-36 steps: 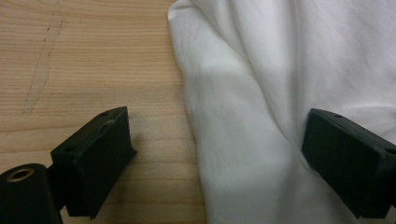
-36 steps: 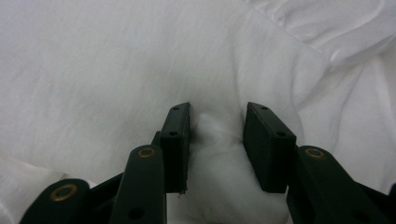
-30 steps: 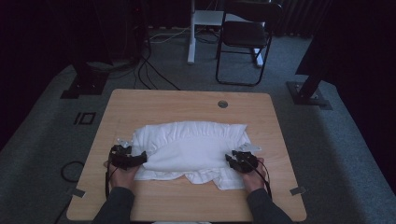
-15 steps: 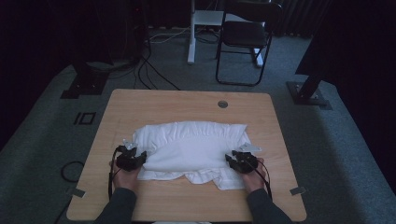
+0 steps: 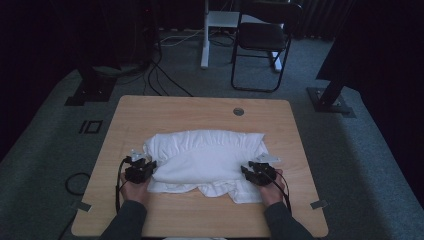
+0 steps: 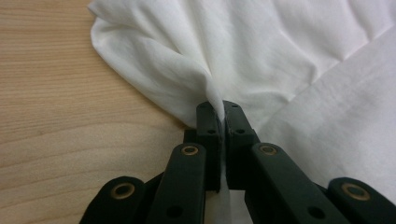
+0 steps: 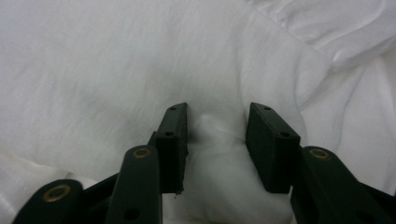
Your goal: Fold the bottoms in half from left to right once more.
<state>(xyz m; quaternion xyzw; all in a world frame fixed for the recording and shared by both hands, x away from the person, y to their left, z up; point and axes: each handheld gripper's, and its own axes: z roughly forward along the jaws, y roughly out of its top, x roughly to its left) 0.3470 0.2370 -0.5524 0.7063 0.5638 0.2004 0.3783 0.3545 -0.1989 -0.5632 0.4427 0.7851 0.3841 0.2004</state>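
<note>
Two grippers (image 5: 150,167) (image 5: 248,172), one white cloth (image 5: 205,152)

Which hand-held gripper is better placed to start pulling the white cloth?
Left. The left hand-held gripper is shut on a pinched fold of the white cloth at its edge. The right hand-held gripper is open, with cloth bunched between its jaws but not clamped.

The wooden table (image 5: 165,112) stands on a grey carpet (image 5: 45,150). In its far part there is a small round hole (image 5: 238,111). Behind the table a black chair (image 5: 261,42) stands on the floor, and just beside it, to its left, there is a white post (image 5: 205,35). Black cables (image 5: 162,80) lie on the carpet at the far left. A dark stand foot (image 5: 331,102) is near the table's far right corner.
</note>
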